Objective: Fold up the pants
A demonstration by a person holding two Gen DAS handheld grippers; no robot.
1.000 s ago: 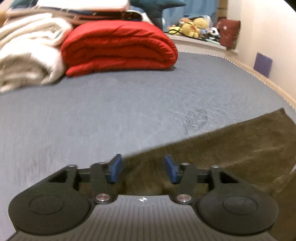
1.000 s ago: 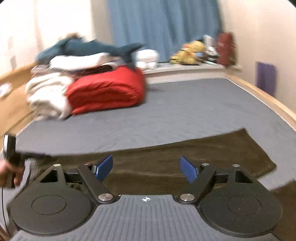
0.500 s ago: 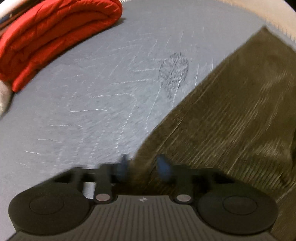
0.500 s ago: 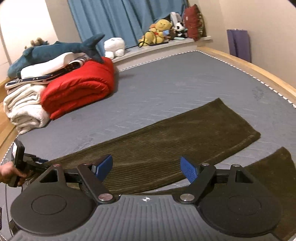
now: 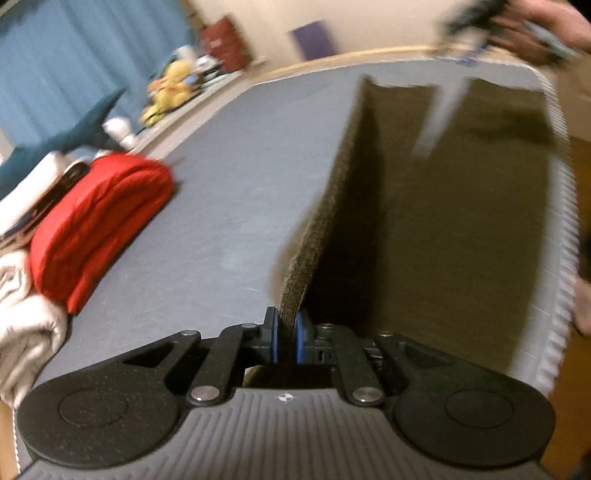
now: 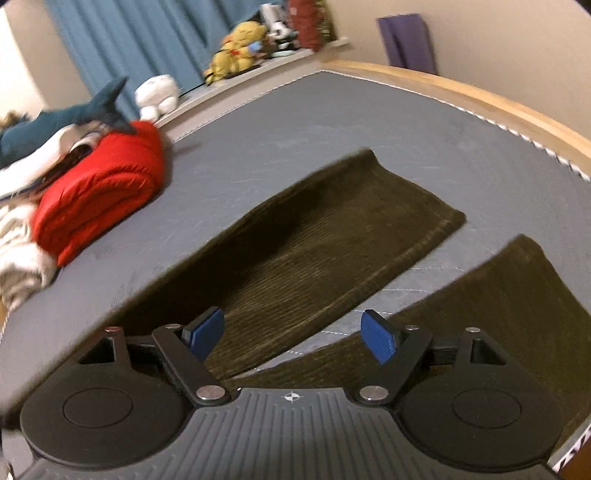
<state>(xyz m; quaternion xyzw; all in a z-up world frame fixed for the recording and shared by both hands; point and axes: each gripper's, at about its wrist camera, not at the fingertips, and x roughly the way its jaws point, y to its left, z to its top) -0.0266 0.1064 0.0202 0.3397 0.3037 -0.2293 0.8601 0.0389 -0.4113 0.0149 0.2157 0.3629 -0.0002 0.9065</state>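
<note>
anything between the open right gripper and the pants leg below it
Nothing visible. The right gripper hangs open over the brown pants, with only bare cloth and grey mattress between its blue pads.

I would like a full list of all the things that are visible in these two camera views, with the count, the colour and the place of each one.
dark olive corduroy pants: one, two legs spread on the bed, one edge lifted
grey mattress cover: one, grey, under everything
folded red quilt: one, red, far left of bed
white blankets: a pile, cream-white, left of the quilt
blue shark plush: one, dark blue, on top of the pile
white plush: one, beside the curtain
yellow plush: one, on the ledge
blue curtain: blue, back wall
purple object: one, against the right wall
wooden bed frame: light wood, right edge
left gripper: black, blue pads, shut on the pants edge
right gripper: black, blue pads, open above the pants
</note>
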